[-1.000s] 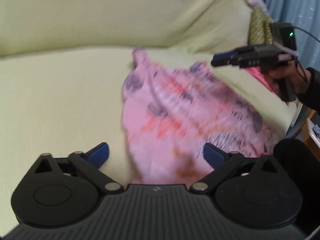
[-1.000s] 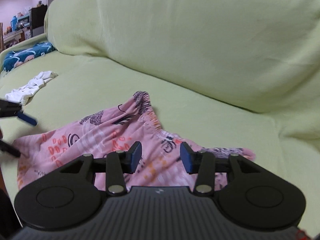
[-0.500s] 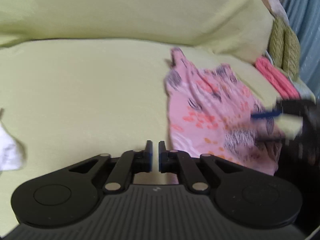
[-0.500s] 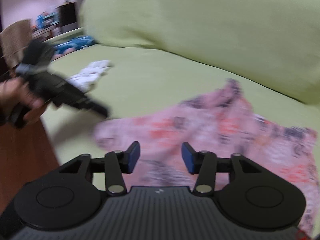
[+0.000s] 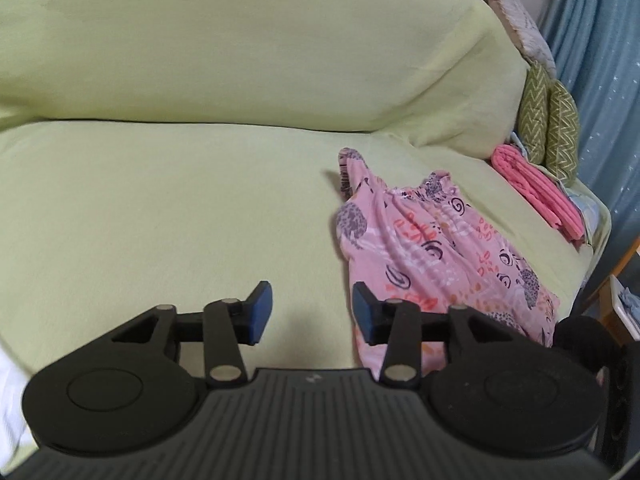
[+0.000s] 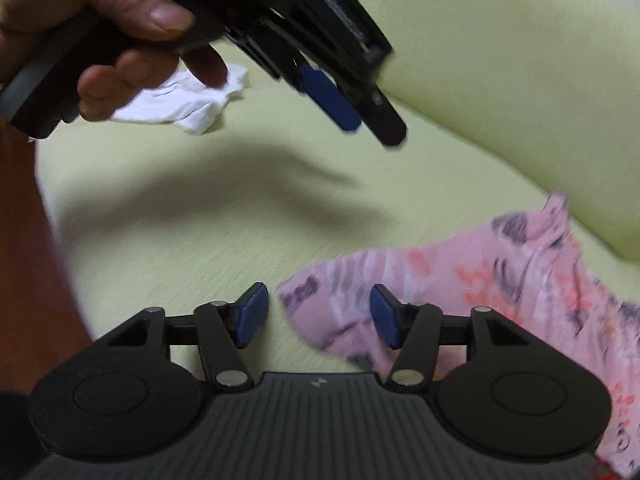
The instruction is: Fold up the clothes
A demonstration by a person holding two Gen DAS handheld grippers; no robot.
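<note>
- Pink patterned cloth, that's our garment (image 5: 436, 248), lying rumpled on the pale green sofa seat (image 5: 160, 208), towards its right end.
- We see the left tool (image 5: 306, 312) over bare seat, jaws having just been opening, now apart with nothing between them; the garment's edge sits just right of it.
- Our right tool (image 6: 316, 316) is parted too, a garment corner showing between the pads, not pinched.
- White cloth (image 6: 180, 100) lies further off.
</note>
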